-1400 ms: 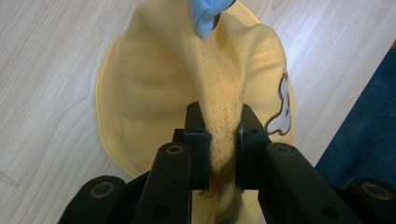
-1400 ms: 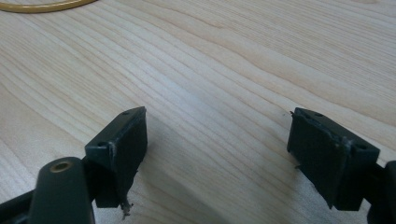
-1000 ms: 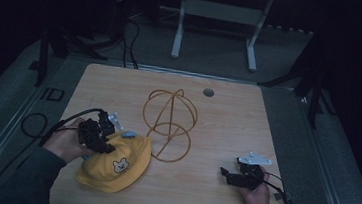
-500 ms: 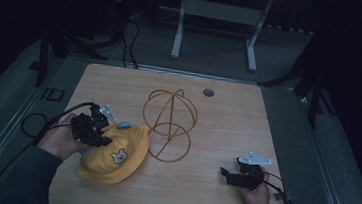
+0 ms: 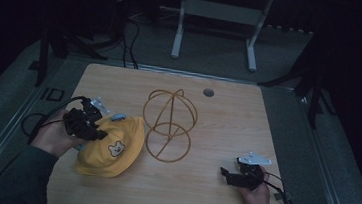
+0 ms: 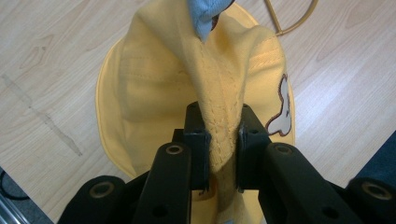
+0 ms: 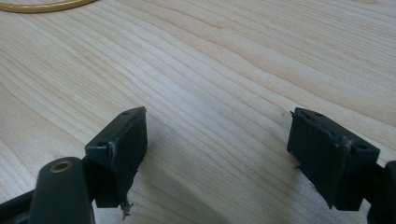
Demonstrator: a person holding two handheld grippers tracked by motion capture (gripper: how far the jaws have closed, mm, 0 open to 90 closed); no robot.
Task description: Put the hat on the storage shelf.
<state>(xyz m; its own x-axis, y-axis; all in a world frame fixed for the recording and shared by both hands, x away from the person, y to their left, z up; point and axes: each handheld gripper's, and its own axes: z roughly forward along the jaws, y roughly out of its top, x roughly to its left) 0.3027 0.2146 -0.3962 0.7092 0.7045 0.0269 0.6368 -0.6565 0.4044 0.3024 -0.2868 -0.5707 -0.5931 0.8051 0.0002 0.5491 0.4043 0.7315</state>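
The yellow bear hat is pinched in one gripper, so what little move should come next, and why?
Probably lift the yellow cloth hat with the bear patch a little and carry it toward the gold wire stand. The left gripper is shut on a fold of it, the stand sits bare just beside it, and the right gripper rests open, apart from both.
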